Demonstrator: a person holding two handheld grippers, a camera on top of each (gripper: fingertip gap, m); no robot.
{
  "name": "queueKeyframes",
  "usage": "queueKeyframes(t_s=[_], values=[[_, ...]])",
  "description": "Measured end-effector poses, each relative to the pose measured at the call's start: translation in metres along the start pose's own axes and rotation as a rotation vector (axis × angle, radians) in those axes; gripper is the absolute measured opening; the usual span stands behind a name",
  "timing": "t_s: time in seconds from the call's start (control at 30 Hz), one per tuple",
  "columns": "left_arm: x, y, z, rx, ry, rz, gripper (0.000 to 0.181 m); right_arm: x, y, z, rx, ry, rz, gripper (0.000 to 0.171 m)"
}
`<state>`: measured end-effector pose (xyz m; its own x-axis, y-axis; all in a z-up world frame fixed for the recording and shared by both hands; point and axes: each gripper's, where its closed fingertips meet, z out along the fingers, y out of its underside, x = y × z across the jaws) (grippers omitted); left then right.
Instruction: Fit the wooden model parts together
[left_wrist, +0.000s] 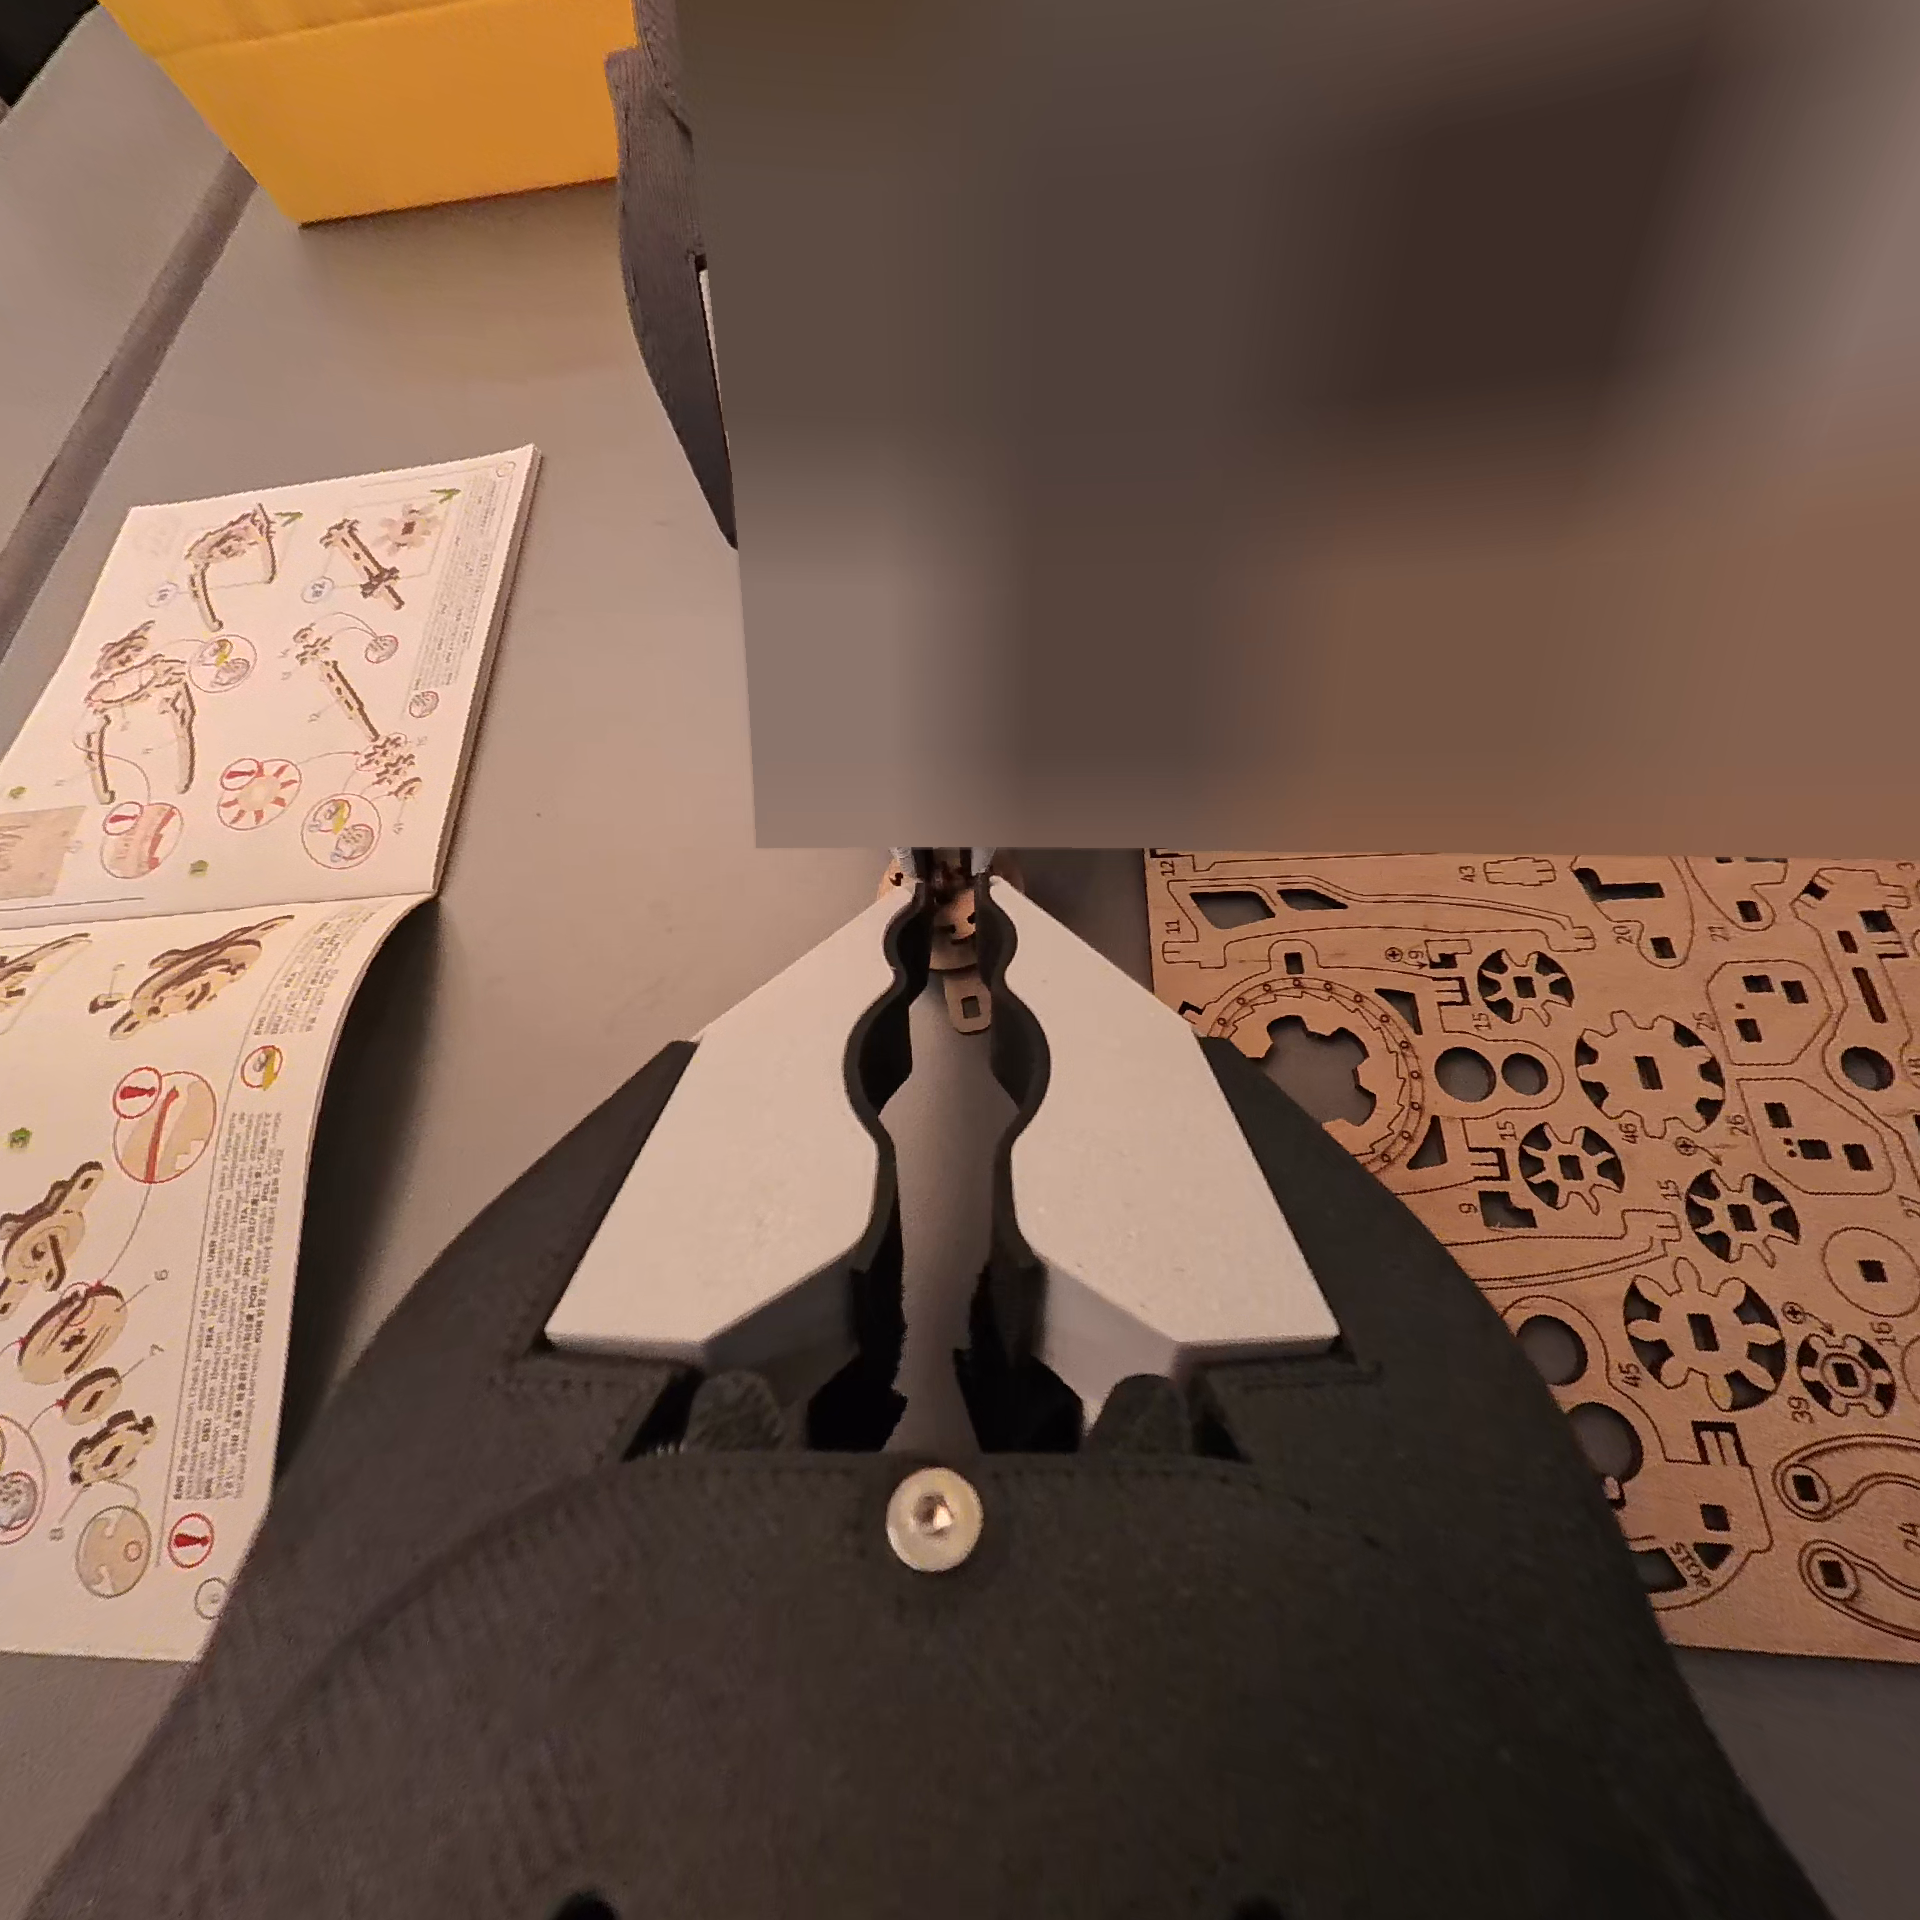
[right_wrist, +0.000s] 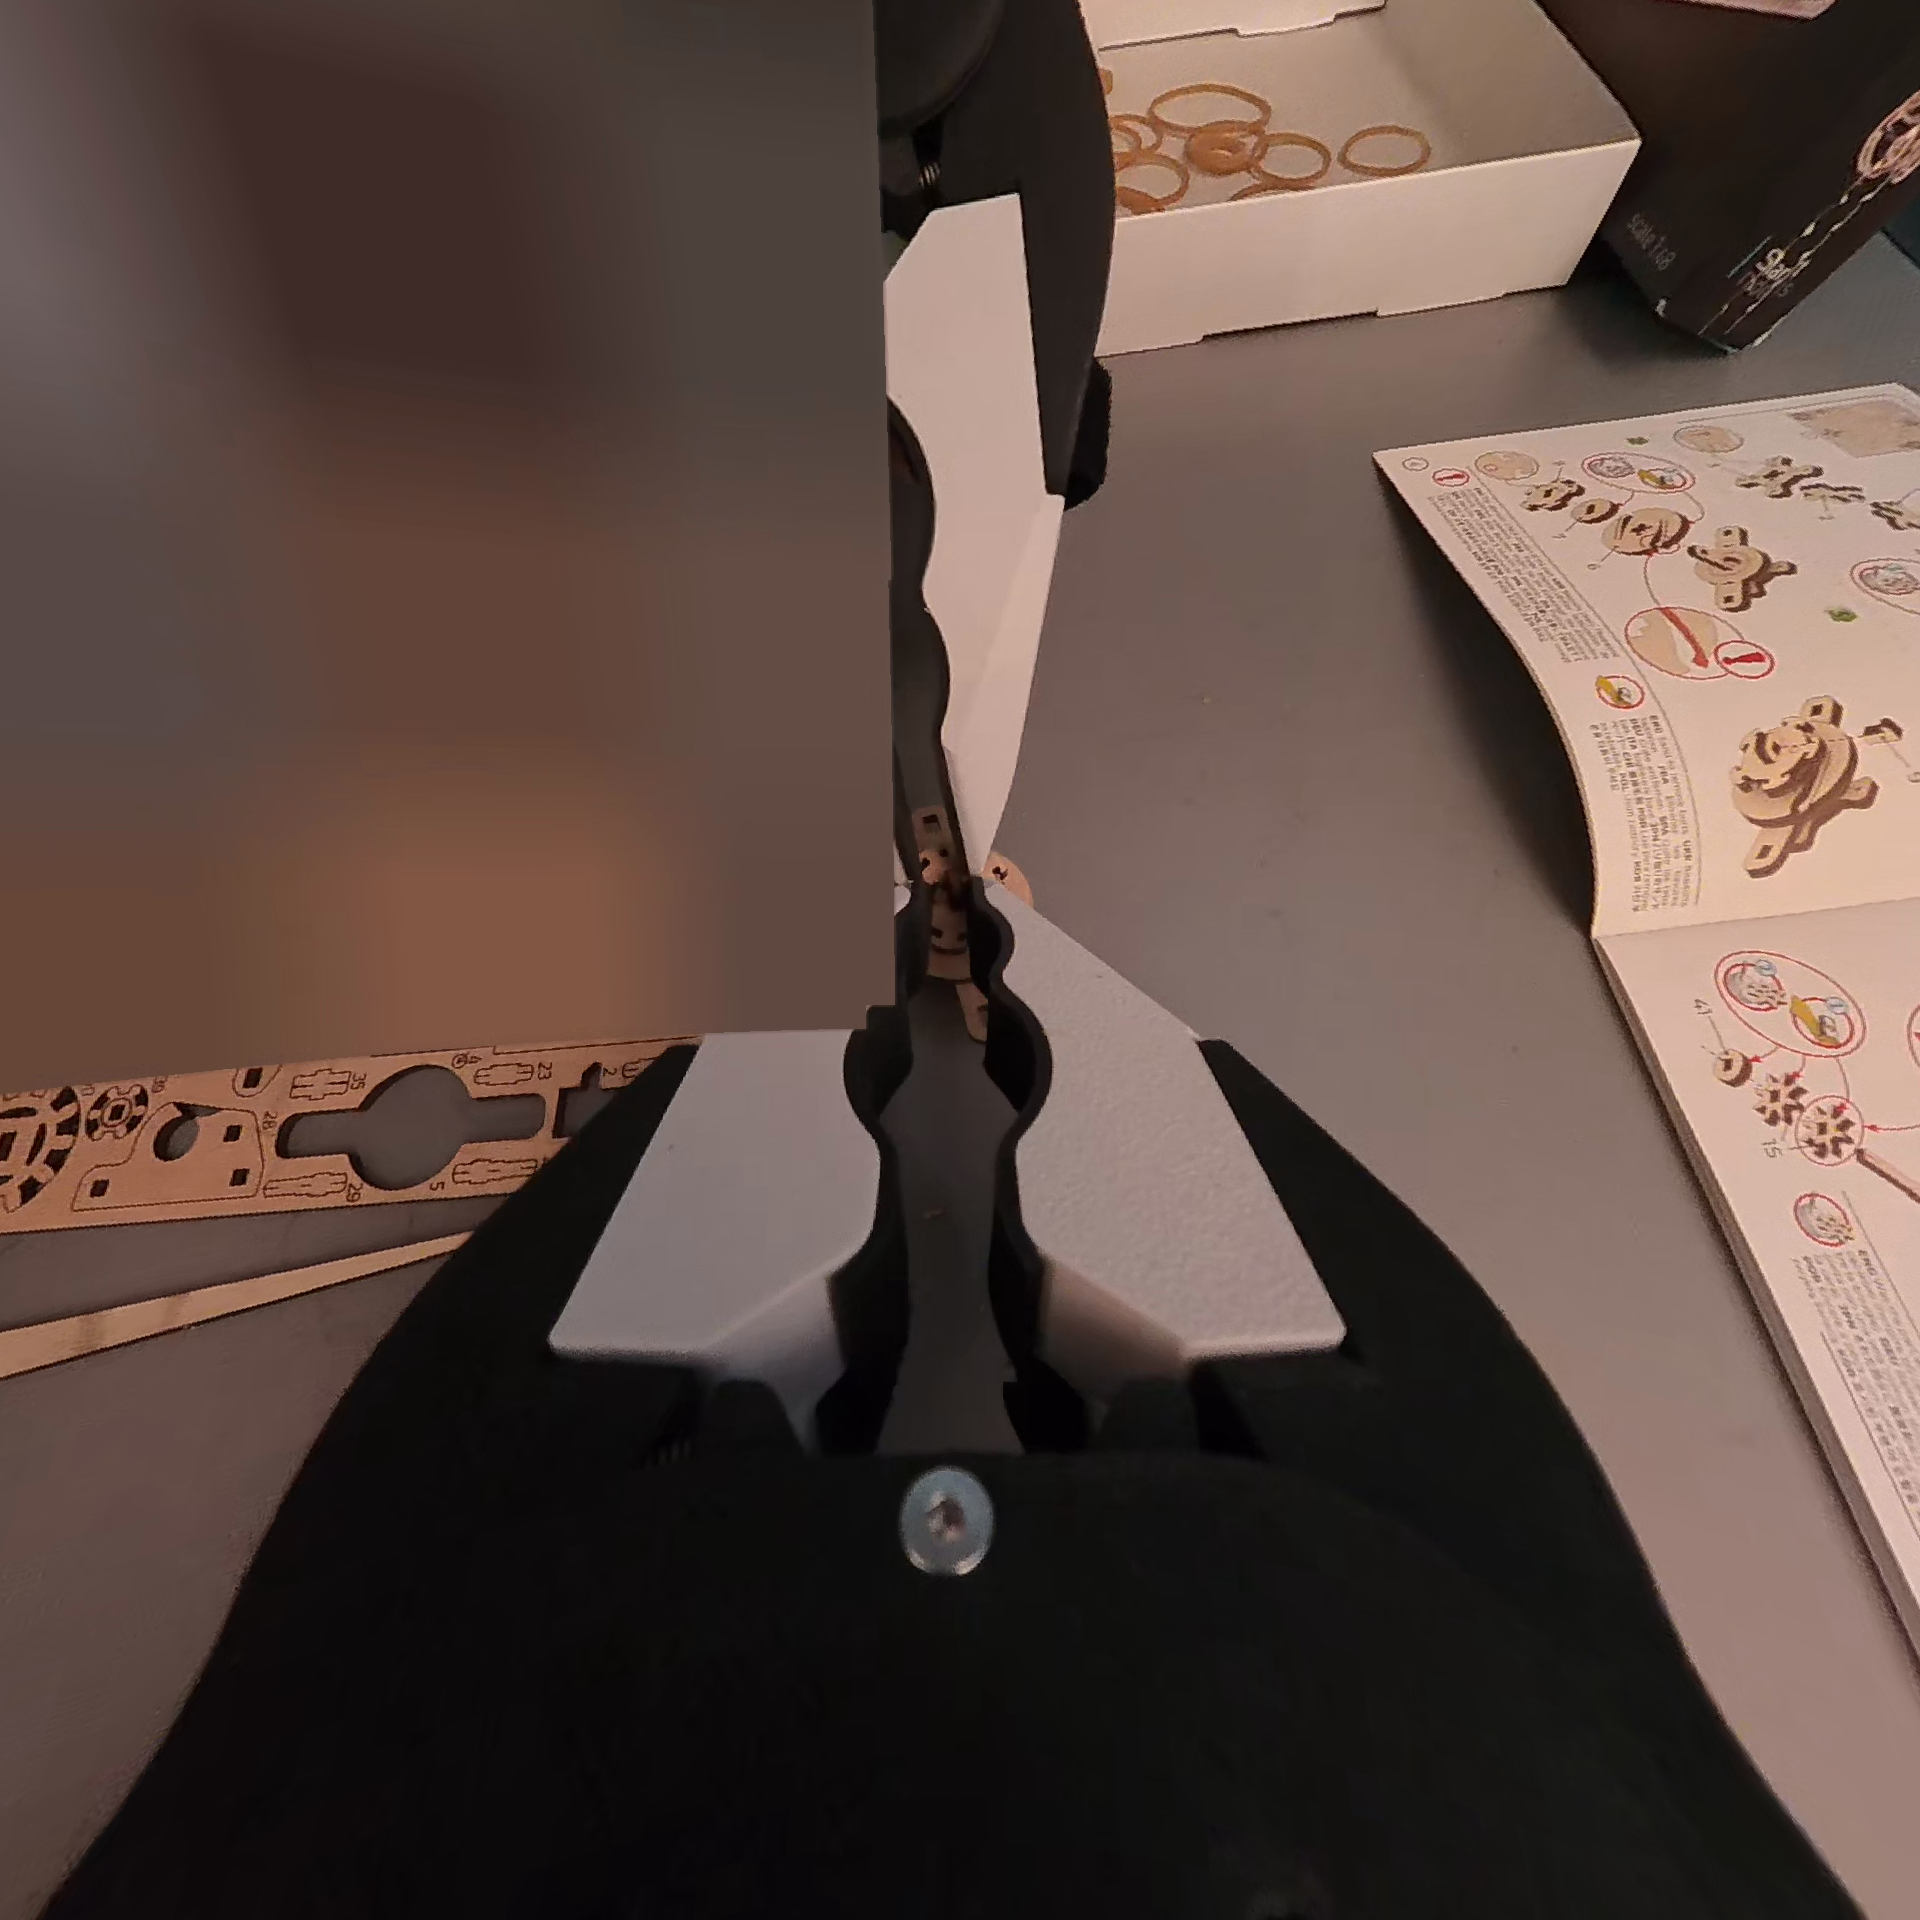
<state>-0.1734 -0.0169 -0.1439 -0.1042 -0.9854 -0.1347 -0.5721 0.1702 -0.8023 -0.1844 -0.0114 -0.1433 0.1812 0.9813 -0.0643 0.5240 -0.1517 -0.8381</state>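
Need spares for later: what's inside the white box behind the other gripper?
In the white box, tan rubber bands lie loose on its floor. The left gripper hides the box's near left part.

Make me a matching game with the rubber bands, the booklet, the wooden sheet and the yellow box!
Things:
1. rubber bands
2. instruction booklet
3. wooden parts sheet
4. yellow box

Descriptions:
A. lying open on the grey table
B. full of cut-out gear shapes
C. inside a white tray
D. at the table's far edge, beyond the booklet

Pairs: 1-C, 2-A, 3-B, 4-D
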Motion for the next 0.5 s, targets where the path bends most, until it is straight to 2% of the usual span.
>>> queueKeyframes(t_s=[0.03,0.5], values=[[0.0001,0.0,0.0,-0.001,-0.002,0.004,0.006,0.0,0.0,0.0001,-0.001,0.004,-0.009,0.005],[-0.0005,-0.0001,0.0003,-0.001,-0.013,0.008,0.006,0.0005,0.0001,0.0001,0.001,0.01,-0.018,0.005]])
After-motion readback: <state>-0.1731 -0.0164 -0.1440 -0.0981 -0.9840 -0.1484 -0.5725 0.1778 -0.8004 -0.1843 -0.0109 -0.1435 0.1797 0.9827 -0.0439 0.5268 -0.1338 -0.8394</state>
